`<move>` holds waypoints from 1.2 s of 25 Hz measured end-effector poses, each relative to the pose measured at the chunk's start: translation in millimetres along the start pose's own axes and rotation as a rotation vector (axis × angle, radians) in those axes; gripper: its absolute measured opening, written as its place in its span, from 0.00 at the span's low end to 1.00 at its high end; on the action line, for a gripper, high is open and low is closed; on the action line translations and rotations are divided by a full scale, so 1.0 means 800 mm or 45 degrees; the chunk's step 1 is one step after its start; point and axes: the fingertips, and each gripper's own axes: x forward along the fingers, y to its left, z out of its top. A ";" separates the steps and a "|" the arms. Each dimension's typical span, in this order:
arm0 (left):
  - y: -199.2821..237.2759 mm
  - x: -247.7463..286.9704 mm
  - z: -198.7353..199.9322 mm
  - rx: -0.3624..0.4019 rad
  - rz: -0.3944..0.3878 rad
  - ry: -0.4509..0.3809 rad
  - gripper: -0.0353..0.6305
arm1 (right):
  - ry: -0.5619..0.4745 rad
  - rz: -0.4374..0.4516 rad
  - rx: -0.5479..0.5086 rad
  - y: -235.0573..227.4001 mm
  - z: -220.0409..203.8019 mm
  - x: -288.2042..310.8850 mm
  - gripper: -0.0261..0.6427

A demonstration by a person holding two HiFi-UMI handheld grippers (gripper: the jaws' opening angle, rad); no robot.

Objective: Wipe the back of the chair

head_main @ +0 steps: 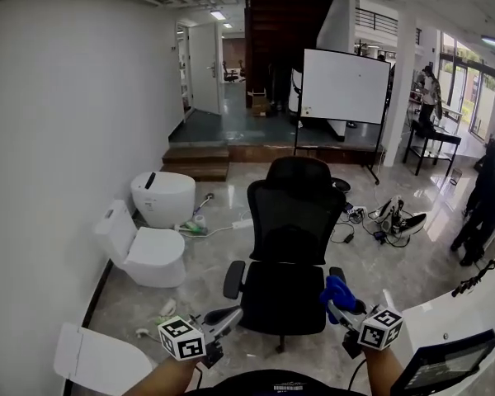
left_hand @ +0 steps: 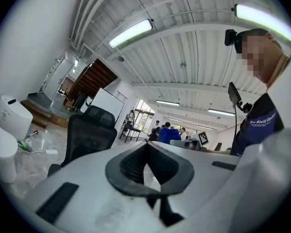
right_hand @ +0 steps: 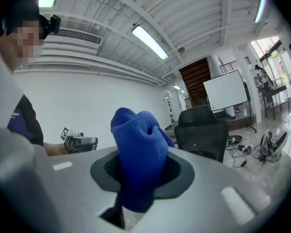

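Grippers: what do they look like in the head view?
The left gripper and right gripper look alike: grey bodies, each carrying a white cube with black square markers. A thin dark cable hangs below each. The forearms are bare, no sleeves showing.

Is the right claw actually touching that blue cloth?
Touching. The right gripper view shows the blue cloth pinched between the jaws of the right claw, with its bunched top sticking up above them.
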 end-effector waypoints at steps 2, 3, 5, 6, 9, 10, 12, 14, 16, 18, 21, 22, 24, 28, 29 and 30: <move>0.028 -0.005 0.008 0.004 -0.013 0.017 0.06 | 0.000 -0.009 0.009 0.002 0.001 0.030 0.20; 0.042 -0.006 0.012 0.000 -0.015 0.022 0.06 | 0.008 -0.010 0.012 0.003 -0.001 0.044 0.20; 0.067 -0.008 0.018 -0.014 -0.014 0.023 0.06 | 0.028 -0.010 0.016 0.000 -0.001 0.070 0.20; 0.079 -0.008 0.021 -0.020 -0.011 0.021 0.06 | 0.034 -0.010 0.018 -0.003 -0.001 0.081 0.20; 0.110 0.001 0.024 -0.030 0.004 0.017 0.06 | 0.042 -0.002 0.020 -0.020 0.003 0.110 0.20; 0.118 0.007 0.024 -0.032 0.010 0.015 0.06 | 0.044 0.003 0.020 -0.029 0.004 0.117 0.20; 0.132 0.024 0.025 -0.037 0.024 0.010 0.06 | 0.046 0.016 0.021 -0.052 0.006 0.130 0.20; 0.148 0.045 0.029 -0.033 0.045 0.003 0.06 | 0.043 0.038 0.021 -0.080 0.013 0.147 0.20; 0.164 0.069 0.036 -0.024 0.077 -0.004 0.06 | 0.045 0.072 0.017 -0.109 0.024 0.165 0.20; 0.174 0.097 0.043 -0.024 0.116 -0.017 0.06 | 0.059 0.109 0.006 -0.142 0.037 0.179 0.20; 0.185 0.144 0.049 -0.032 0.175 -0.049 0.06 | 0.085 0.168 -0.017 -0.194 0.056 0.191 0.20; 0.191 0.158 0.051 -0.038 0.194 -0.062 0.06 | 0.090 0.187 -0.027 -0.209 0.061 0.196 0.20; 0.201 0.188 0.056 -0.047 0.220 -0.082 0.06 | 0.100 0.221 -0.047 -0.237 0.072 0.207 0.20; 0.217 0.241 0.056 -0.057 0.235 -0.081 0.06 | 0.127 0.252 -0.079 -0.286 0.082 0.227 0.20; 0.223 0.250 0.056 -0.065 0.237 -0.075 0.06 | 0.132 0.253 -0.079 -0.295 0.083 0.234 0.20; 0.231 0.257 0.056 -0.073 0.237 -0.070 0.06 | 0.134 0.253 -0.078 -0.303 0.084 0.241 0.20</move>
